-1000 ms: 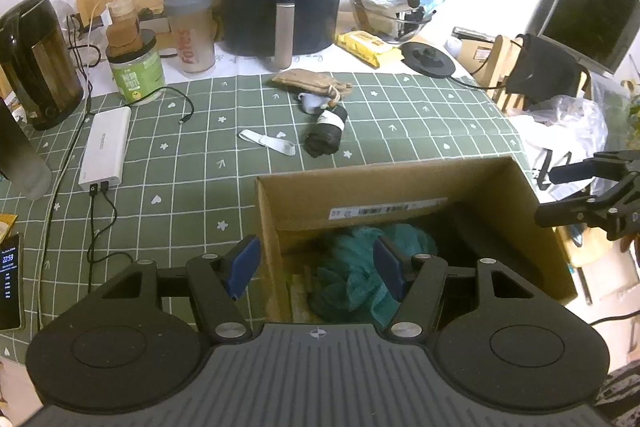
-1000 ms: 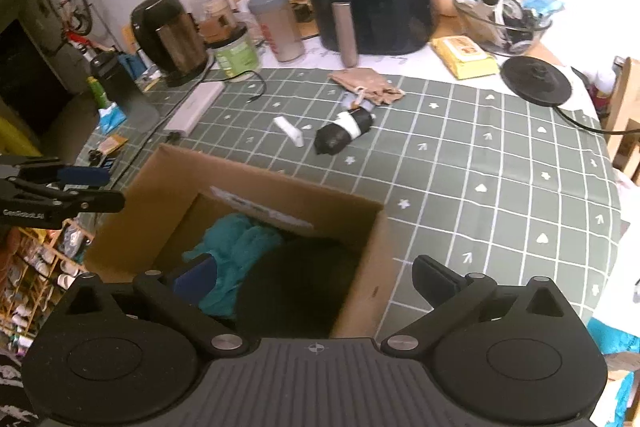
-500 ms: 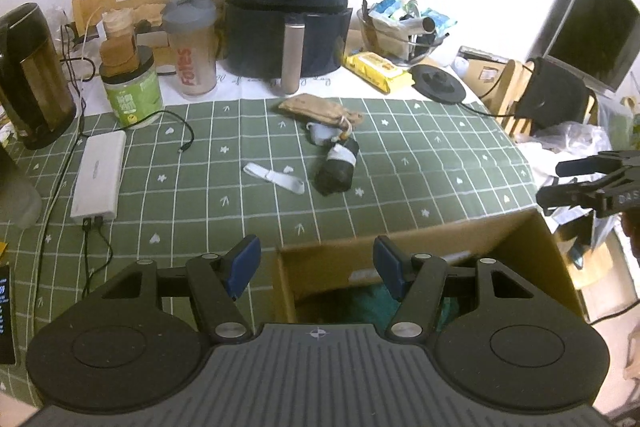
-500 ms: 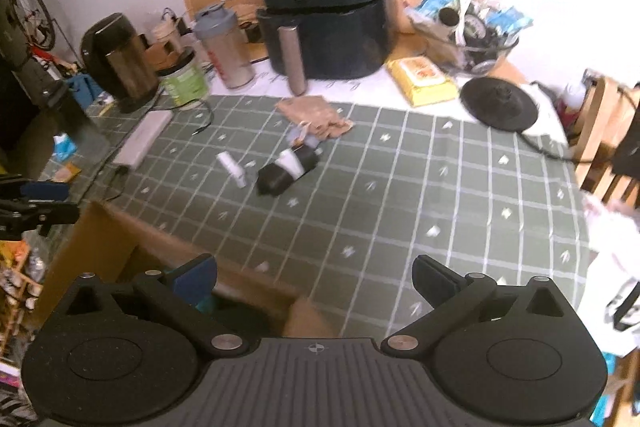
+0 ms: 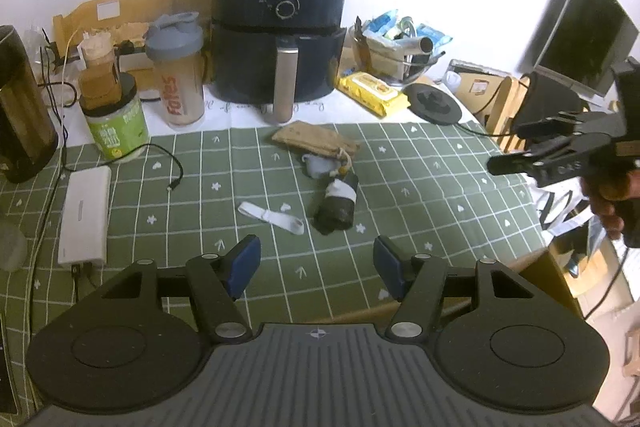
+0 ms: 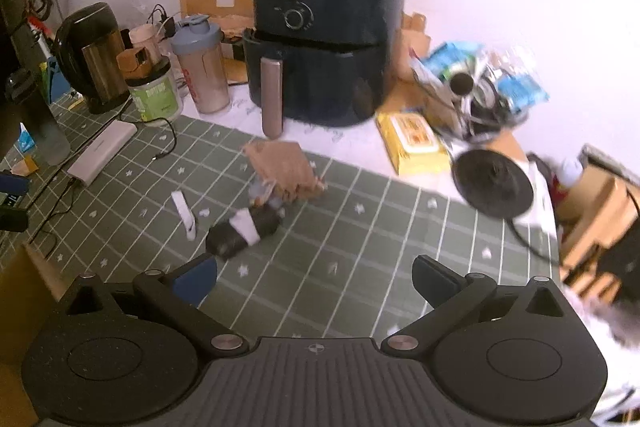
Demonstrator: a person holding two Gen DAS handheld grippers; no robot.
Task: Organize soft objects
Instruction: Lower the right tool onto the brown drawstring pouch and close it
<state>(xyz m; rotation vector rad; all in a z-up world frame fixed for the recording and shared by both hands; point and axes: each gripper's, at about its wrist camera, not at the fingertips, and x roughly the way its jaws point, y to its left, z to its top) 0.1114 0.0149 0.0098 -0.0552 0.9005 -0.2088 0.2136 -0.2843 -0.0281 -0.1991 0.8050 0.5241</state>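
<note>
A black rolled cloth with a white band (image 5: pixel 336 207) (image 6: pixel 240 231) lies mid-table on the green checked tablecloth (image 5: pixel 420 187). Behind it lie a tan burlap pouch (image 5: pixel 314 143) (image 6: pixel 284 169) and a small grey-blue piece (image 5: pixel 318 165); a white strap (image 5: pixel 272 219) (image 6: pixel 184 213) lies to its left. My left gripper (image 5: pixel 316 269) hovers open and empty just short of the roll. My right gripper (image 6: pixel 316 279) is open wide and empty, the roll ahead of its left finger; it also shows in a hand at the right edge (image 5: pixel 520 151). Only edges of the cardboard box (image 5: pixel 540 279) (image 6: pixel 16 291) show.
At the back stand a black air fryer (image 5: pixel 280 27), a shaker bottle (image 5: pixel 176 75), a green jar (image 5: pixel 116 123) and a dark kettle (image 5: pixel 20 107). A white power bank (image 5: pixel 84 215) with cables lies left. A yellow wipes pack (image 5: pixel 372 93), a black round base (image 5: pixel 432 105) and a monitor (image 5: pixel 580 27) are right.
Both grippers have moved off the open box toward the table's middle. The box and the teal cloth in it have dropped out of view; the black roll is nearer. Jaws unchanged.
</note>
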